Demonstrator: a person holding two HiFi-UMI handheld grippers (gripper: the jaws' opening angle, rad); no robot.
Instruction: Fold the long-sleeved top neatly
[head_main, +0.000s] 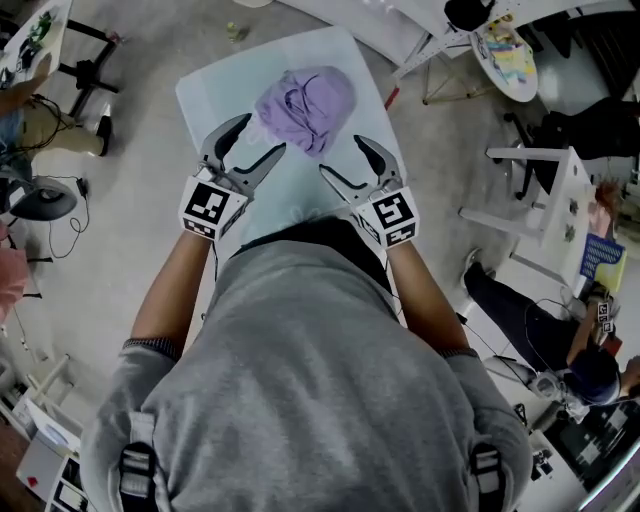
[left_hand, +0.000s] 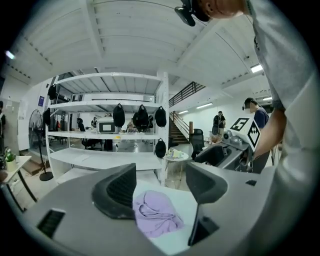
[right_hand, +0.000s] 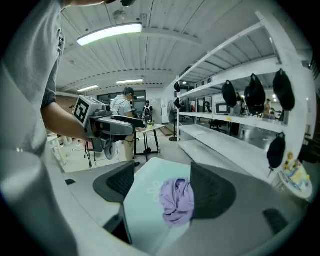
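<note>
While both pairs of fingers stand spread wide with nothing between them, the long-sleeved top (head_main: 305, 105) lies just ahead of the tips, bunched into a lilac heap on the pale table (head_main: 210, 85). From the head view, the heap sits between the two grippers and a little beyond them. The left gripper (head_main: 266, 132) has its outer fingertip just beside the heap's near-left edge, and the right gripper (head_main: 340, 153) stops just short of the near-right edge.

Looking along the left fingers (left_hand: 117, 192), I see the cloth low and centred in the gap, past the tips and not touched. Along the right fingers (right_hand: 212, 192) it lies off toward the right-hand finger, which hides part of it.

Crumpled like this, the top shows me no long axis; I cannot pick out sleeves, hem or collar. The left side looks slightly nearer, though only by a little. I judge the folding has not begun. The coming move is a short reach forward and down, each side taking its own edge so the heap can be pulled apart and laid flat.
</note>
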